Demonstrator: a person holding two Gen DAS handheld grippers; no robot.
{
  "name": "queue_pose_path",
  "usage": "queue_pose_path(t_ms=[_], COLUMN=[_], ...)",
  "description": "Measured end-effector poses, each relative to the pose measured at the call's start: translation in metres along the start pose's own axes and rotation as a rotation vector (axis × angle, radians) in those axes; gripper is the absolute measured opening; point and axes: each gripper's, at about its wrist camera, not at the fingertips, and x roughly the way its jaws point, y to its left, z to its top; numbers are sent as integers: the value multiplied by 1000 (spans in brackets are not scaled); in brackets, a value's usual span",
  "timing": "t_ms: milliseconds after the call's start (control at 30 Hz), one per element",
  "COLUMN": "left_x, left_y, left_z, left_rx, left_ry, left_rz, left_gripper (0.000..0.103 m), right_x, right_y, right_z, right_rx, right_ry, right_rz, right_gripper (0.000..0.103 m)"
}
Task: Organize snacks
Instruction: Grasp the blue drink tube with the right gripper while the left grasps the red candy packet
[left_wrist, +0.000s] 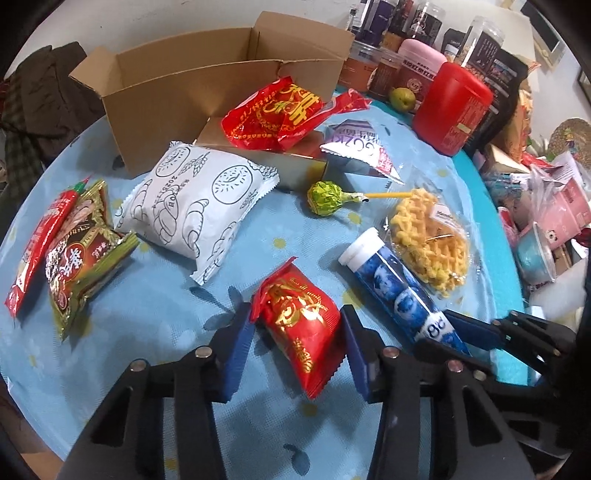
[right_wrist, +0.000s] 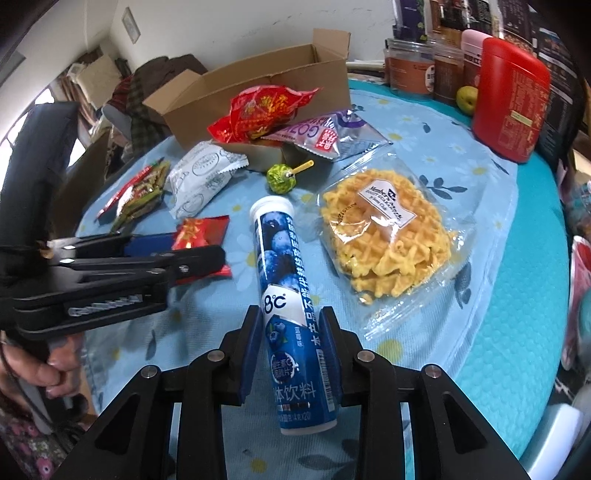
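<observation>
Two claws | left claw (left_wrist: 297, 345) grips red packet (left_wrist: 299, 325) | right claw (right_wrist: 290, 349) clamps blue tube (right_wrist: 286, 295)

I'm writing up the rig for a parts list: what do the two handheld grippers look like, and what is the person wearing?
Both the left gripper and right gripper have black plastic linkage arms with round silver pins and flat blue ribbed pads. The hand shows beside a dark sleeve with small pink flowers. No cables visible.

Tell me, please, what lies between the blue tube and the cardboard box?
The green lollipop lies between the blue tube and the cardboard box, clearest in the right wrist view.
</observation>
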Motion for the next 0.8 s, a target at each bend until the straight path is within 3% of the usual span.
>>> queue_pose_path(t_ms=[167, 267, 400, 633, 733, 800], left_x=[-8, -1, 2, 12, 13, 13], left_y=[6, 15, 19, 3, 2, 3], left_z=[-1, -1, 2, 10, 9, 8], left_rx=[41, 12, -25, 7, 20, 23], left_ry=[17, 67, 75, 76, 39, 10], left_rz=[0, -18, -30, 16, 39, 77], left_gripper=[47, 50, 52, 69, 69, 55], right_x=[8, 9, 10, 12, 14, 15], right_y=[3, 6, 9, 10, 10, 10], right_z=[1, 2, 3, 6, 8, 7], right_rx=[-17, -18, -21, -19, -23, -37], right_ry=[11, 13, 16, 18, 13, 9], right_rz=[-15, -14, -26, -57, -74, -89], right_gripper=[35, 39, 41, 44, 44, 38])
